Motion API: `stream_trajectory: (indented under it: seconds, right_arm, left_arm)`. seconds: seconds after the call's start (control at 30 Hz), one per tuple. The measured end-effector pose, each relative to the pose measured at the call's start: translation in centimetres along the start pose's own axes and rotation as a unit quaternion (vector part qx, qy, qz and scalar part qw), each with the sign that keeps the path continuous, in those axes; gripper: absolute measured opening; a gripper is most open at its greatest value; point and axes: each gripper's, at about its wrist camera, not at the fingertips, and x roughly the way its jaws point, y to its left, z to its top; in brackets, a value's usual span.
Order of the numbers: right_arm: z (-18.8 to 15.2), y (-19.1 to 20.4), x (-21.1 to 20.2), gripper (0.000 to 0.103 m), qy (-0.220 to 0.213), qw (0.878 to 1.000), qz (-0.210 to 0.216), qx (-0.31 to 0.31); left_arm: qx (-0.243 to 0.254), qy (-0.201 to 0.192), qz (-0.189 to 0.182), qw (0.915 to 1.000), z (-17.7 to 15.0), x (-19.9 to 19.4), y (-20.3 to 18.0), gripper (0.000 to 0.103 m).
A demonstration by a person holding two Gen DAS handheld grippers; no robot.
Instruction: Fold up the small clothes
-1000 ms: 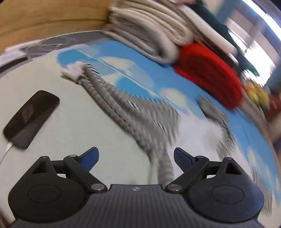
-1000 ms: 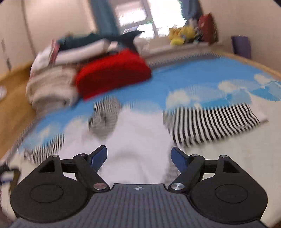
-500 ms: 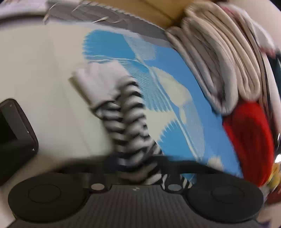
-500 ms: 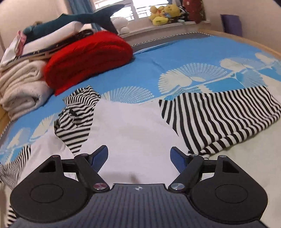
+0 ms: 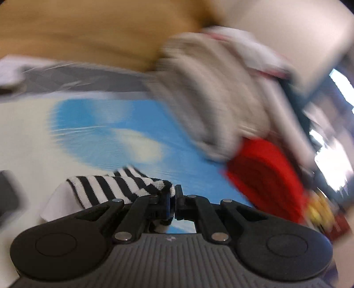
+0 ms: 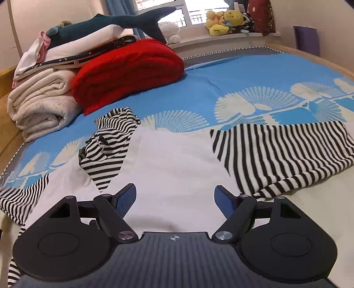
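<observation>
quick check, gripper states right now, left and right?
Left gripper: jaws shut on the striped sleeve.
Right gripper: jaws open, nothing between them, over the white body of the garment.

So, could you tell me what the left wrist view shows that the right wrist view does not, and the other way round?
Only the left wrist view shows the left gripper, shut on a striped sleeve of the garment, with a dark object at the left edge too blurred to name. Only the right wrist view shows the right gripper, open over the garment's white body, plus the other striped sleeve, the plush shark and yellow toys. Both show the blue bedspread, red blanket and folded cream blanket.
</observation>
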Motion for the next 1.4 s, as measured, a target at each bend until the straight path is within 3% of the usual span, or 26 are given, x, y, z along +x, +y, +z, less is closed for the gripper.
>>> stream_trajectory:
  seconds: [0.07, 0.1, 0.13, 0.17, 0.2, 0.23, 0.33, 0.43, 0.5, 0.6, 0.73, 0.8, 0.83, 0.9, 0.97, 1.1, 1.17, 1.23, 1.4]
  right_arm:
    - [0.2, -0.5, -0.4, 0.079, -0.006, 1.000, -0.002, 0.007]
    - [0.3, -0.7, -0.6, 0.079, -0.008, 1.000, -0.002, 0.011]
    - [0.4, -1.0, -0.8, 0.079, -0.010, 1.000, -0.003, 0.014]
    - [0.4, -1.1, -0.9, 0.079, -0.011, 1.000, -0.005, 0.016]
    - [0.5, -1.3, -0.9, 0.079, -0.011, 1.000, -0.006, 0.018]
    - [0.6, -1.5, -0.9, 0.079, -0.008, 1.000, -0.006, 0.019]
    - [0.8, -2.0, -0.7, 0.079, 0.006, 0.999, 0.006, 0.035]
    - [0.9, -2.4, -0.6, 0.079, 0.017, 0.998, 0.016, 0.051]
    - [0.9, -2.6, -0.4, 0.079, 0.024, 0.998, 0.017, 0.055]
    - [0.8, -2.8, 0.2, 0.079, 0.038, 0.997, 0.021, 0.069]
    - [0.6, -3.3, 0.9, 0.079, 0.037, 0.994, 0.026, 0.099]
    - [0.6, -3.5, 1.3, 0.079, 0.030, 0.994, 0.023, 0.105]
    - [0.6, -3.4, 1.6, 0.079, 0.029, 0.994, 0.018, 0.101]
    - [0.5, -2.9, 2.2, 0.079, 0.030, 0.995, 0.007, 0.092]
    - [0.2, -2.1, 3.0, 0.079, 0.041, 0.996, -0.005, 0.078]
    - [-0.5, -0.2, 4.0, 0.079, 0.066, 0.997, -0.013, 0.046]
    - [-0.7, 0.4, 3.9, 0.079, 0.070, 0.997, -0.010, 0.036]
    - [-0.8, 0.8, 3.4, 0.079, 0.066, 0.998, -0.008, 0.022]
    - [-1.0, 1.1, 1.9, 0.079, 0.046, 0.999, -0.021, -0.009]
  left_arm:
    - [0.083, 0.019, -0.088, 0.9925, -4.1, -2.0, -8.0, 0.003]
    - [0.122, 0.044, -0.129, 0.9831, -6.7, -2.9, -11.3, 0.008]
    - [0.161, 0.085, -0.169, 0.9686, -9.7, -3.4, -14.2, 0.021]
    - [0.209, 0.140, -0.218, 0.9429, -13.3, -3.6, -16.9, 0.063]
    - [0.247, 0.174, -0.227, 0.9257, -16.1, -3.7, -18.2, 0.099]
    - [0.293, 0.177, -0.192, 0.9195, -18.8, -4.1, -19.0, 0.103]
    - [0.372, 0.138, -0.103, 0.9121, -22.0, -5.1, -17.6, 0.102]
    - [0.330, 0.158, -0.023, 0.9305, -21.3, -5.8, -12.5, 0.102]
    - [0.301, 0.144, 0.029, 0.9421, -20.2, -5.9, -8.9, 0.103]
    - [0.297, 0.132, 0.068, 0.9434, -19.8, -5.0, -5.6, 0.103]
    - [0.259, 0.166, 0.069, 0.9489, -18.6, -2.0, -3.5, 0.102]
    - [0.258, 0.160, 0.077, 0.9497, -18.3, -0.3, -3.7, 0.102]
    - [0.276, 0.158, 0.096, 0.9431, -18.7, 0.3, -3.8, 0.102]
    - [0.338, 0.174, 0.147, 0.9132, -20.7, 1.6, -4.1, 0.103]
    - [0.391, 0.186, 0.163, 0.8866, -22.6, 2.3, -4.3, 0.103]
    - [0.452, 0.147, 0.170, 0.8631, -23.5, 0.6, -5.6, 0.103]
    - [0.457, 0.121, 0.169, 0.8648, -23.3, -0.8, -6.1, 0.103]
    - [0.450, 0.097, 0.162, 0.8729, -22.9, -2.6, -6.6, 0.103]
    - [0.367, 0.074, 0.149, 0.9152, -22.5, -6.3, -7.8, 0.103]
